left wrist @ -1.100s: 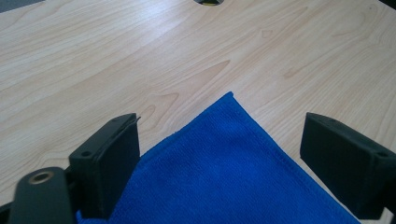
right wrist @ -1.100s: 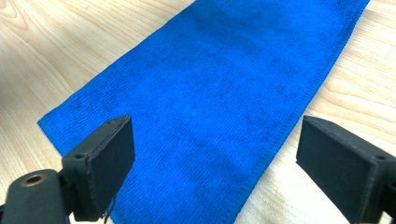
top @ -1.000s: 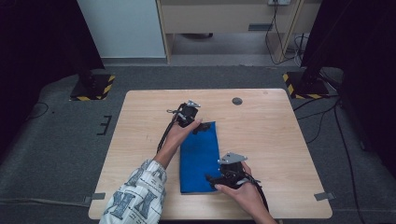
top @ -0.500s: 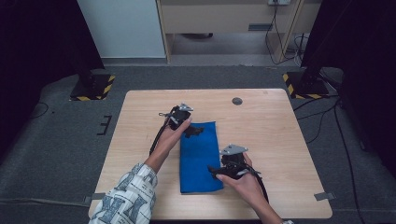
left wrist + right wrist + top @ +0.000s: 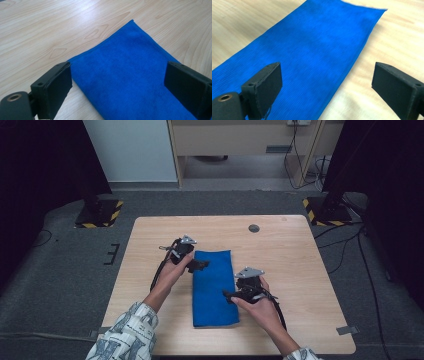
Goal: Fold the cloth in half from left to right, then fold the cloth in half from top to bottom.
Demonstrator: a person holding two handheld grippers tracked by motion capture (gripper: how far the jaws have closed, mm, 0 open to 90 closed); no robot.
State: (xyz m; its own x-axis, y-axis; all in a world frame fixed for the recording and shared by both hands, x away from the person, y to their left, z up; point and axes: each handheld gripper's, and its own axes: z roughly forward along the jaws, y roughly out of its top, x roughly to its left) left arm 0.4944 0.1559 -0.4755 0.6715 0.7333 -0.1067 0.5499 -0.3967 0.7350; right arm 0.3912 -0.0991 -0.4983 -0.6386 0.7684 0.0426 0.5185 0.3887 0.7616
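- Folded blue cloth [image 5: 214, 287] lies flat mid-table [image 5: 300, 260], long side running away from the person
- Left gripper [image 5: 199, 265] at its far-left edge, right gripper [image 5: 231, 296] at its right edge, both jaws spread wide, holding nothing
- Best to bite only the edge layers, both together, lifting evenly
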